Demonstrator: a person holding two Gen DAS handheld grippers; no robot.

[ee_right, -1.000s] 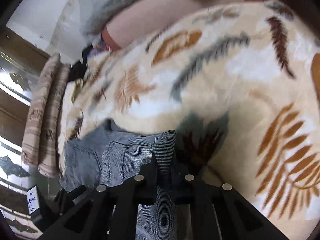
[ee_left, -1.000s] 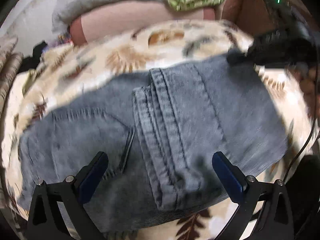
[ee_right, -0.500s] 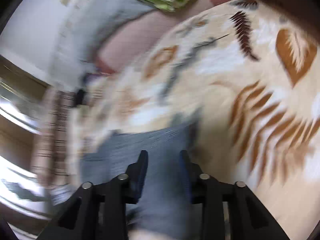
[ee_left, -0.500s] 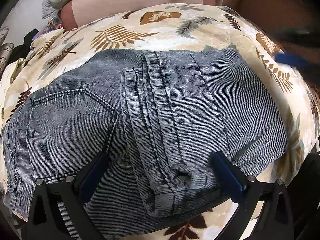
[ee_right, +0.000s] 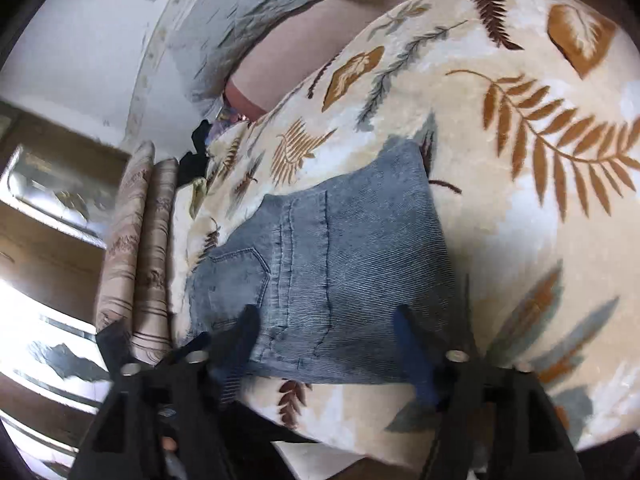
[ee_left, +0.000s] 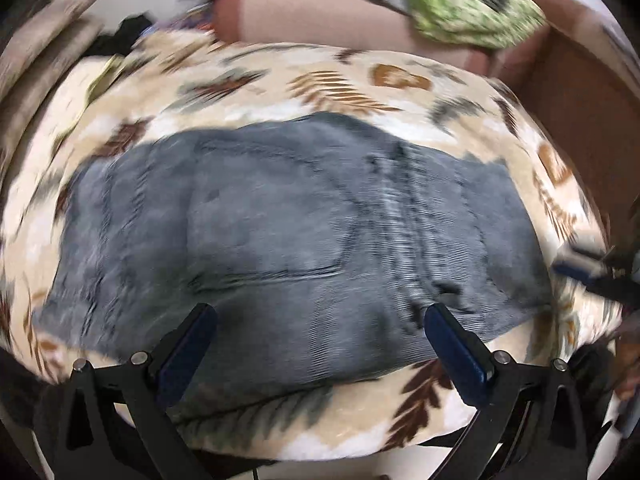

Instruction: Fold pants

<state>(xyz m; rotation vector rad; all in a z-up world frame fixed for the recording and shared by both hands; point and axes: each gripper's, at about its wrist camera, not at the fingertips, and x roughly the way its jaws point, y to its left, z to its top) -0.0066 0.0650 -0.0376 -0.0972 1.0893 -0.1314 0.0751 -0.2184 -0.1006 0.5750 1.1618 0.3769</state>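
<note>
Pants point(ee_left: 304, 240) of grey-blue denim lay folded into a compact rectangle near the front edge of the leaf-print blanket point(ee_right: 520, 208). Both the left gripper point(ee_left: 320, 330) and right gripper point(ee_right: 326, 320) hovered with jaws wide and empty. The cloth looked soft yet fairly heavy; thick seams and corners seemed the surest holds. No containers showed.

Left gripper point(ee_left: 318, 330): black angular frame with cut-out struts, silver screw heads at the joints, and dark blue pads on its fingers point(ee_left: 454, 354). Right gripper point(ee_right: 326, 342): same black frame, same silver screws, blue pads showing on both fingers point(ee_right: 412, 356), though they blur.
</note>
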